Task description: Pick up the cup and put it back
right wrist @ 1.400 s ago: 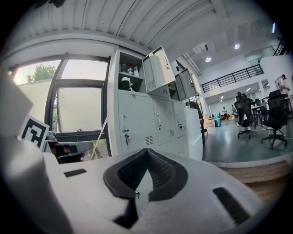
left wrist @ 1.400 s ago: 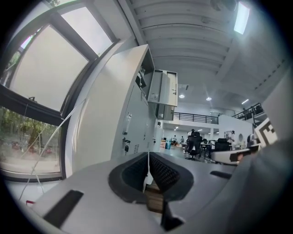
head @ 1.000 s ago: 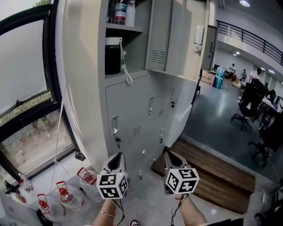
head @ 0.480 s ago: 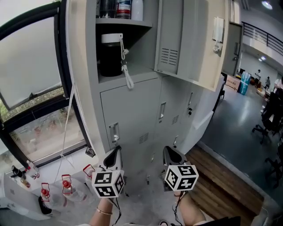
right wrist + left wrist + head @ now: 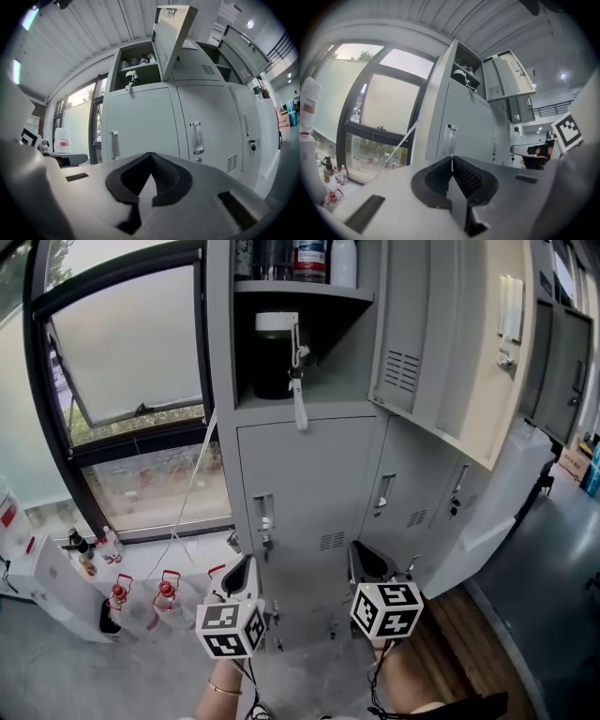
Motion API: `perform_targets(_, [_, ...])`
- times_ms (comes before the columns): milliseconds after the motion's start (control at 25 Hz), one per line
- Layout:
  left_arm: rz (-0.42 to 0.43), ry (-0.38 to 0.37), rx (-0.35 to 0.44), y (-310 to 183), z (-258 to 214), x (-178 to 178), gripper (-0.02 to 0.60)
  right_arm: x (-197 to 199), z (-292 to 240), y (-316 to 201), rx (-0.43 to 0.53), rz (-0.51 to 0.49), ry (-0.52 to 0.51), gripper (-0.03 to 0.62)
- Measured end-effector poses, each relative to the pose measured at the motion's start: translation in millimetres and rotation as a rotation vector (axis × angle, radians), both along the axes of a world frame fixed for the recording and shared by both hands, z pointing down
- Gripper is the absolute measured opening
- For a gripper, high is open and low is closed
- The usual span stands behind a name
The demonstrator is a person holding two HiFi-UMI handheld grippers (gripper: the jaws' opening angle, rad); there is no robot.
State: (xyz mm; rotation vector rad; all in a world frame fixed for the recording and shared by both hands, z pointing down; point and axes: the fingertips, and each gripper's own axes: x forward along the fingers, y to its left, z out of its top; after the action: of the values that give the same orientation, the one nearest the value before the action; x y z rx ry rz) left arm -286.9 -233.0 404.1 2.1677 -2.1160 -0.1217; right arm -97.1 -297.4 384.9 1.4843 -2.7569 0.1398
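A black cup point(image 5: 274, 357) with a white lid and a white strap stands on the lower shelf of the open upper locker point(image 5: 298, 334). It also shows small in the left gripper view, where the cup point(image 5: 461, 75) is high up, and in the right gripper view, where the cup point(image 5: 131, 78) sits above the closed doors. My left gripper point(image 5: 242, 568) and right gripper point(image 5: 362, 559) hang side by side well below it, facing the lower locker doors. Both are shut and empty, as the left gripper point(image 5: 451, 158) and right gripper point(image 5: 150, 154) show close up.
The open locker door point(image 5: 441, 343) juts out to the right above the right gripper. Bottles point(image 5: 309, 257) stand on the top shelf. A window point(image 5: 122, 343) fills the left. Red-capped bottles point(image 5: 141, 601) and a white container point(image 5: 47, 582) sit on the floor at left; a wooden strip point(image 5: 469, 629) lies at right.
The head view has swung to the left, so the lockers now stand face-on and the office behind has slid out of sight. Both grippers turned with it and stayed shut.
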Motion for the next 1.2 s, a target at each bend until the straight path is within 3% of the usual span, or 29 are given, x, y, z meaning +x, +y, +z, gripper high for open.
perform_targets(200, [-0.08,-0.014,0.008,9.4,-1.5,-19.5,0.014,-22.2,5.4,-0.5,0.012,-0.069,-0.003,-0.009])
perform_targets(640, [-0.092,-0.014,0.005,10.1,-1.5,-32.3,0.014,-31.0,-4.8,-1.8,0.046,-0.079,-0.002,-0.006])
perform_targets(680, [-0.091,-0.013,0.004,9.7,-1.1,-32.8,0.014,-33.0,-4.7,-1.4,0.041,-0.091,-0.001,0.02])
perform_targets(720, [-0.089,-0.013,0.003,9.3,-0.6,-32.9,0.014,-35.1,-4.5,-0.8,0.036,-0.101,0.0,0.086])
perform_targets(840, [-0.084,-0.016,-0.001,9.6,1.5,-32.8,0.014,-37.9,-4.7,1.2,0.031,-0.11,-0.001,0.106])
perform_targets(1080, [-0.086,-0.006,-0.006,10.8,5.7,-37.4,0.014,-43.2,-3.4,2.8,0.026,-0.103,0.002,0.25])
perform_targets(1200, [-0.088,0.001,-0.011,11.2,8.6,-39.8,0.014,-43.1,-3.8,1.1,0.041,-0.083,0.003,0.371])
